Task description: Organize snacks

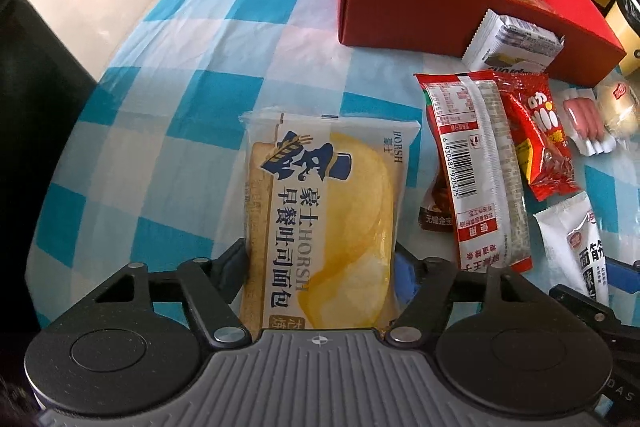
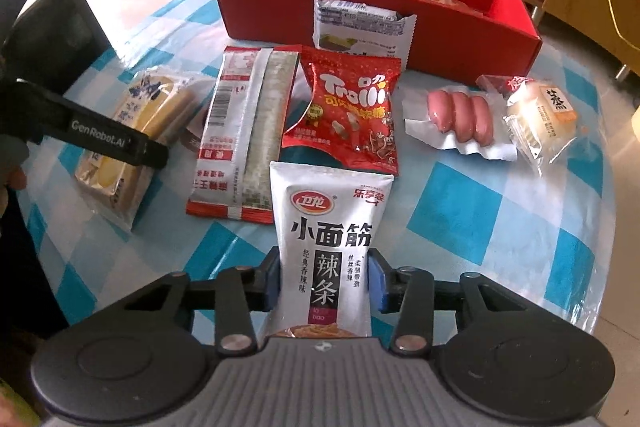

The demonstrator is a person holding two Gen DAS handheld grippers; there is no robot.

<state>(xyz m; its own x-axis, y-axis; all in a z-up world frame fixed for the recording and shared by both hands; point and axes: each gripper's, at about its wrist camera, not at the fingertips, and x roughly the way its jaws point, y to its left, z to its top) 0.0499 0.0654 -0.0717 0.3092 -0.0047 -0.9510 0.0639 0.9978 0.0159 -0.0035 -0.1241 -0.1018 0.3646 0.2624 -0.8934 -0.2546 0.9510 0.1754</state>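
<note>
1. Blue-and-white checked cloth covered the bench, with a red box at its far side and loose snack packets spread in front of it, presumably waiting to go into the box.
2. The left gripper had its fingers closed against both long edges of the bread packet, which lay flat on the cloth; that grip looked like the start of a lift.
3. The right gripper was clamped on the narrow lower end of the white spicy-strip pouch, fingers pinching its sides, likely so each hand could carry one item.
4. The right wrist view alone showed the box's interior mostly bare at the near end, plus the Trolli candy bag, the sausages and a wrapped bun laid out in a row.
5. The left wrist view alone showed the bread packet's printed face clearly, and yellowish contents already in the red box's far end.
</note>
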